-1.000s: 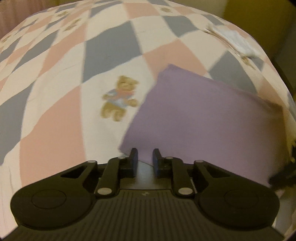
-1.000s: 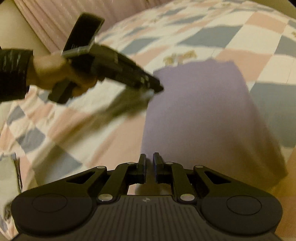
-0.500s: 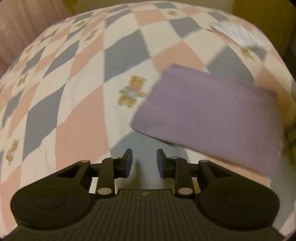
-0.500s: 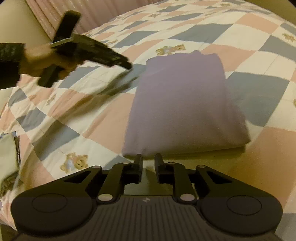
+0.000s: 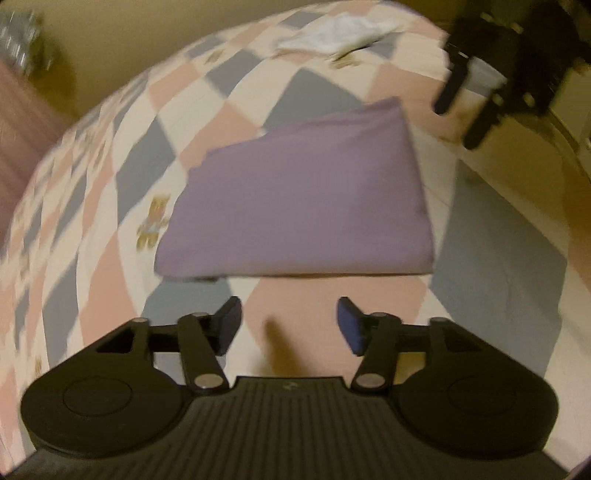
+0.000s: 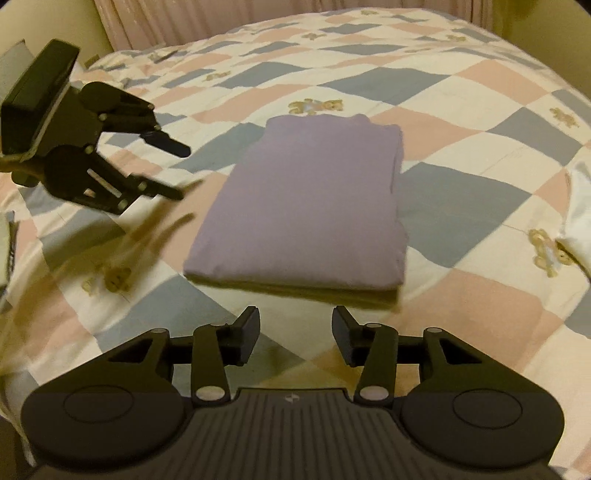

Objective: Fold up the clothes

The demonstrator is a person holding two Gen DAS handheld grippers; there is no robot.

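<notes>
The purple garment (image 6: 303,203) is laid flat as a neat rectangle on the checked quilt (image 6: 461,110), which suggests its folding is finished and it is being let go. Both grippers are held clear of it, tilted downward. The left gripper (image 5: 288,325) and right gripper (image 6: 294,332) are seen with jaws opening, and nothing is held between them. White cloth (image 5: 340,29) is left further off.

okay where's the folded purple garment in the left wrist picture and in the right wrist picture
Left wrist: folded purple garment at centre, beyond the opening, empty left gripper.
Right wrist: centre, beyond the opening, empty right gripper.
Shared landmark: the checked teddy-bear quilt beneath it.
</notes>
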